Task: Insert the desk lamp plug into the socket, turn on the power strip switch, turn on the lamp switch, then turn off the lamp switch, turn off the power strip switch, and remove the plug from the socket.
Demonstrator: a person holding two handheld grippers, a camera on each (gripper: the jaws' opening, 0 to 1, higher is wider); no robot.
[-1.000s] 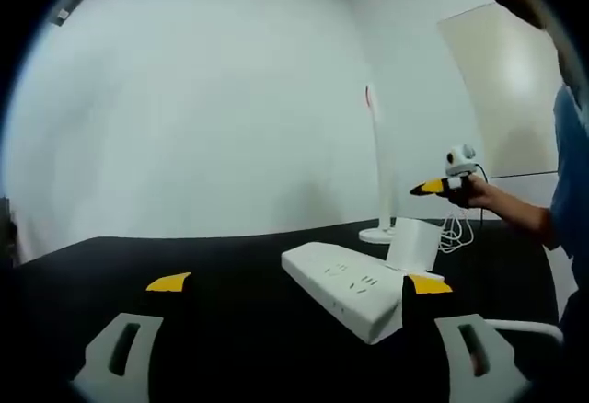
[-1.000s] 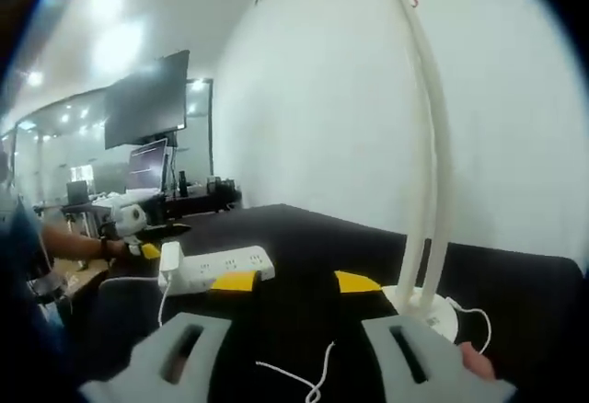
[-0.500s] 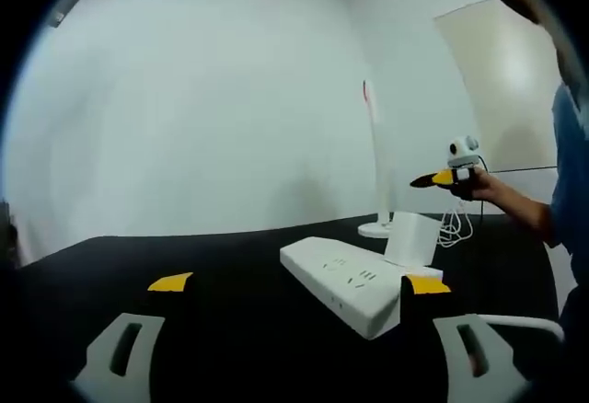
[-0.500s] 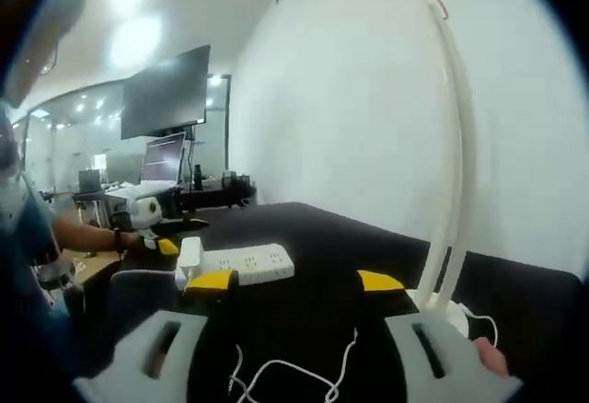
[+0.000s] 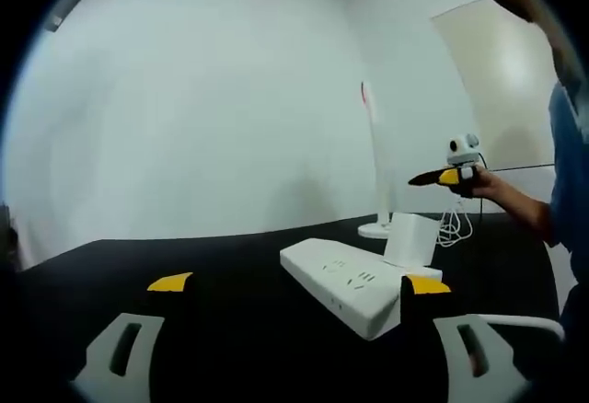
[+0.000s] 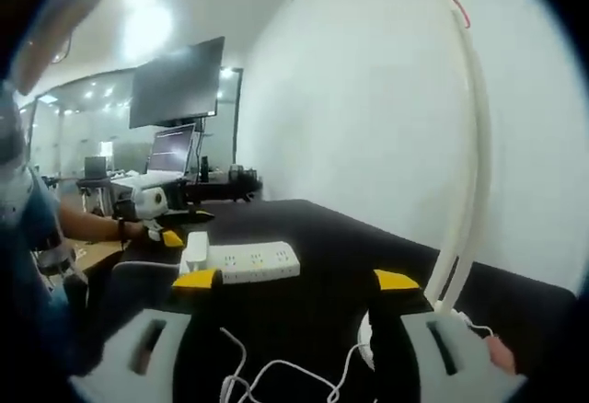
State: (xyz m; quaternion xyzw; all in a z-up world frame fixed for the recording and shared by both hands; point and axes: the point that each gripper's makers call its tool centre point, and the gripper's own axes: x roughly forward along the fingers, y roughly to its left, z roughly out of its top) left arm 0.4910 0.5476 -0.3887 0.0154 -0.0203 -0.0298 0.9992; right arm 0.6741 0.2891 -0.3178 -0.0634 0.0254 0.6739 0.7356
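Evidently the right gripper (image 6: 294, 281), jaws apart and empty, has risen clear of the lamp (image 6: 465, 173) base; plug (image 6: 195, 252) remains seated in the power strip (image 6: 250, 261).

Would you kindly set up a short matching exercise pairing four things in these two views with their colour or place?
Things:
1. power strip
2. desk lamp
3. monitor
4. lamp cord

Descriptions:
A. dark screen, up in the background
B. loose white loops on the black table
C. tall, thin, white, with a red mark at the top
D. flat white block with a white adapter at one end

Pairs: 1-D, 2-C, 3-A, 4-B
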